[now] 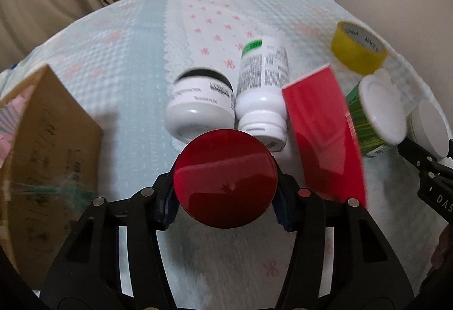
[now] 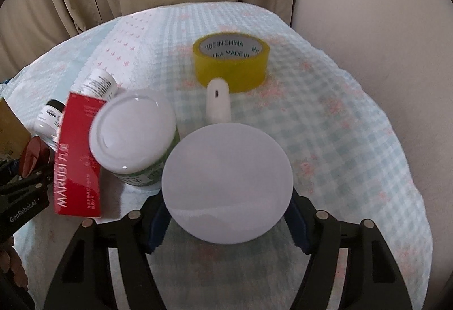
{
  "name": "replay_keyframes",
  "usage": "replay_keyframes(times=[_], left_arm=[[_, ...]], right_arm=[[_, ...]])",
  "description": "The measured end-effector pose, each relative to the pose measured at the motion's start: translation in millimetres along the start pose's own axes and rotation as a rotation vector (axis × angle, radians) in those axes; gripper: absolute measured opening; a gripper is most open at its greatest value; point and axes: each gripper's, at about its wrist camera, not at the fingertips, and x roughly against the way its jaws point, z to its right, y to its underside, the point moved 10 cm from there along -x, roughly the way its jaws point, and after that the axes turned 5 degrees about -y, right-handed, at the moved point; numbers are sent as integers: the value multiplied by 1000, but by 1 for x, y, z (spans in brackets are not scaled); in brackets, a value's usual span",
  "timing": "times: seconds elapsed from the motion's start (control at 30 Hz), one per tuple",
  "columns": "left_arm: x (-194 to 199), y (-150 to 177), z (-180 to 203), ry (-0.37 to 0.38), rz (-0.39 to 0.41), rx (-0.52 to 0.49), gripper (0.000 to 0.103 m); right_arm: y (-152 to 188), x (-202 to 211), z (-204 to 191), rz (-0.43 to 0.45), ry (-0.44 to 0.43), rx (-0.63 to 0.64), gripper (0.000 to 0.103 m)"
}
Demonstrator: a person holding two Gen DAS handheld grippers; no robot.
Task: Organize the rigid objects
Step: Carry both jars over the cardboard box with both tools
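Bare cloth (image 2: pixel 325 123) right of tape roll (image 2: pixel 230 65), red box (image 1: pixel 325 134) crowding jars

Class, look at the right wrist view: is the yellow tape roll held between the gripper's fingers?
No. The yellow tape roll lies on the cloth beyond the right gripper, which is closed on a white round lid.

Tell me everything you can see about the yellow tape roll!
The yellow tape roll is a ring of shiny yellow tape wound on a white inner core printed over and over with "MADE IN CHINA". It lies flat on one open end, hole facing up, on the checked cloth, at the far side of the group. A small white rounded object lies just in front of it; whether they touch cannot be told. No gripper holds it. The left wrist view shows it too.
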Motion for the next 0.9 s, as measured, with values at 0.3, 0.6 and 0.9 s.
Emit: replay_keyframes(times=[0.3,0.6,0.9], left_arm=[[109,-62,-27,11,81,75,50],[240,-113,-88,-19,129,141,51],[314,-120,-199,-56,177,209,50]], right_arm=[[-55,85,-7,74,4,17,66],[-125,206,-50,147,-56,57,66],[-144,274,-142,169,-172,149,66]])
